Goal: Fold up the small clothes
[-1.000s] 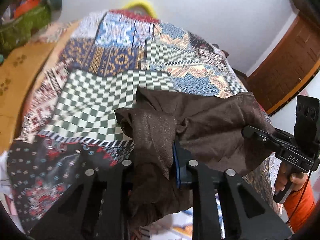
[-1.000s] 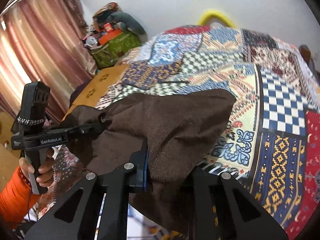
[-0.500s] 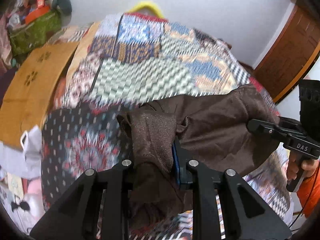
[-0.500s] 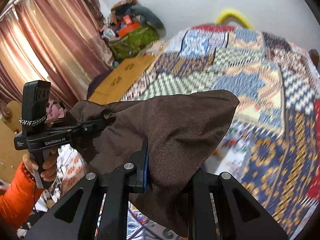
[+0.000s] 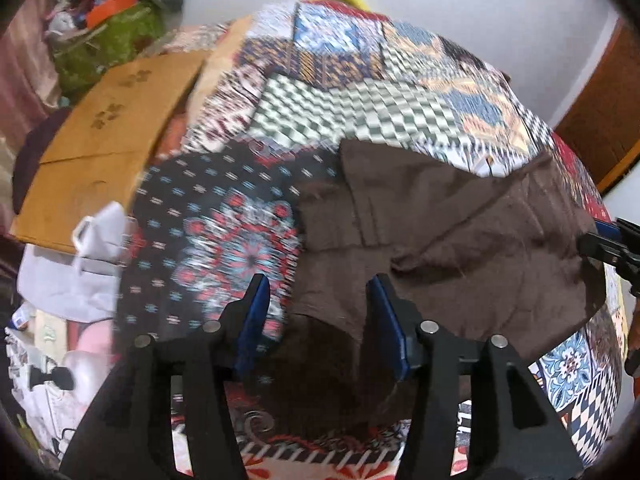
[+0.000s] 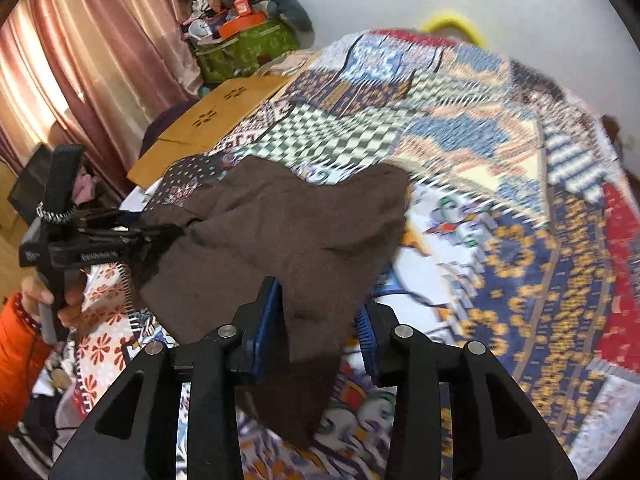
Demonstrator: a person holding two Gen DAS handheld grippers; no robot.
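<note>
A small dark brown garment [image 5: 440,236] lies rumpled on the patchwork bedspread [image 5: 360,112]; it also shows in the right wrist view [image 6: 288,224]. My left gripper [image 5: 316,320] is open, its blue-padded jaws standing apart over the garment's near left edge. My right gripper [image 6: 320,324] is open too, with a brown flap lying loose between its jaws. The right gripper's tip shows at the far right of the left wrist view [image 5: 612,244]. The left gripper shows at the left of the right wrist view [image 6: 132,240], by the garment's left corner.
A brown cardboard sheet [image 5: 108,136] lies left of the bed. A green bag with clutter [image 6: 248,48] stands by the pink curtains [image 6: 80,60]. White bags [image 5: 76,264] sit by the bed's near left edge. A wooden door [image 5: 600,120] is at the right.
Both grippers have opened and let go of the brown garment, which has dropped from hanging between them onto the bedspread. Both grippers have moved down toward the bed.
</note>
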